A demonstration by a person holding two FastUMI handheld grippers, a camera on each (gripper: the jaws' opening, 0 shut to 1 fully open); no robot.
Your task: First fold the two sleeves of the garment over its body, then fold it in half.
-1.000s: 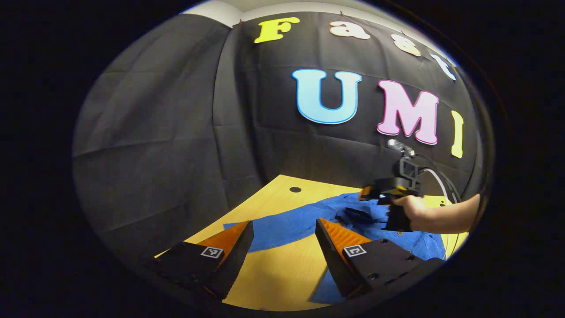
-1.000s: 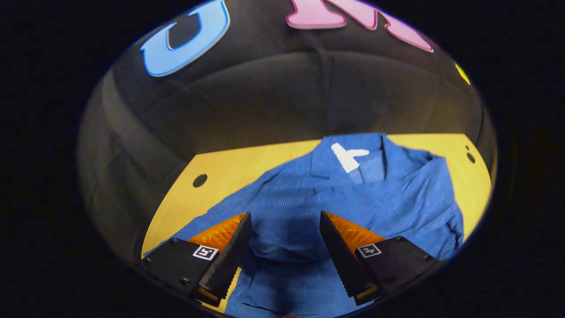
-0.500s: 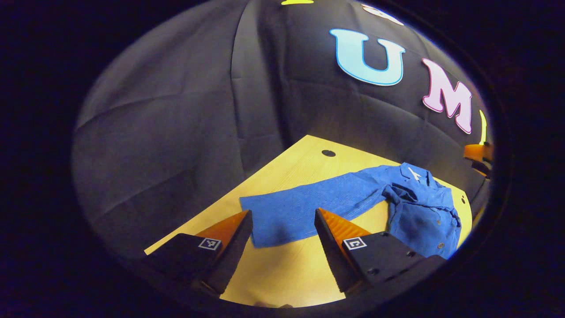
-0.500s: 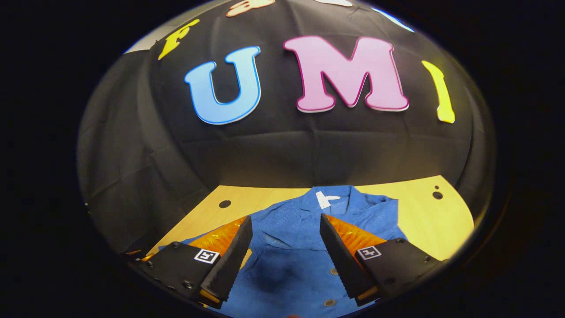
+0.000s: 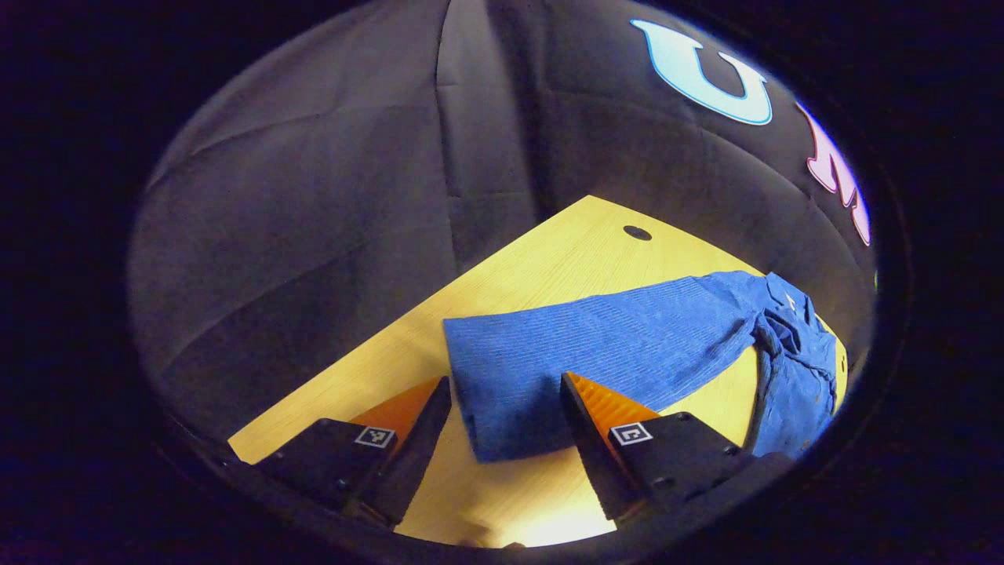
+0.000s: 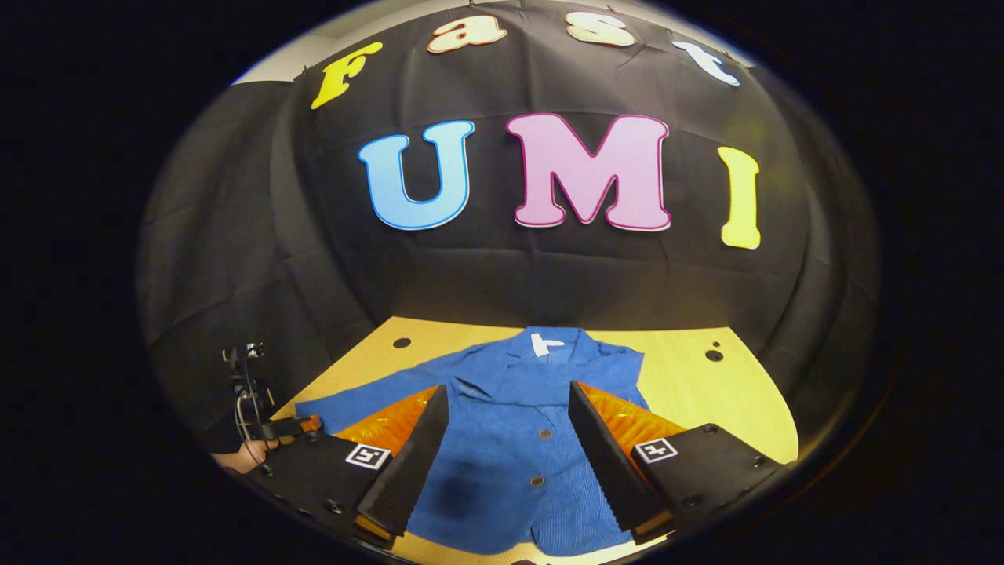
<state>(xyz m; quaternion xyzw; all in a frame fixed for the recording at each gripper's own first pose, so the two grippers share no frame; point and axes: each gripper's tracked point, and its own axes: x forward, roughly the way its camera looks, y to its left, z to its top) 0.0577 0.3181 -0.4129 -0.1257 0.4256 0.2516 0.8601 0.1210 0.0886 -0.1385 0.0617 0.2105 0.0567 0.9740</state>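
Left gripper (image 5: 502,424): two wedge-shaped fingers with ridged, sawtooth inner faces, each on a dark angular block with a small square black-and-white tag on top and round screw heads along the outer edge. Right gripper (image 6: 506,447): same build, same tags and screws, serrated finger edges. In the right gripper view the far gripper (image 6: 292,428) has a dark frame with a thin looping cable and a small unit on top, with a hand (image 6: 243,453) beneath it.

Garment (image 6: 510,439) hem behind right claw (image 6: 502,463)
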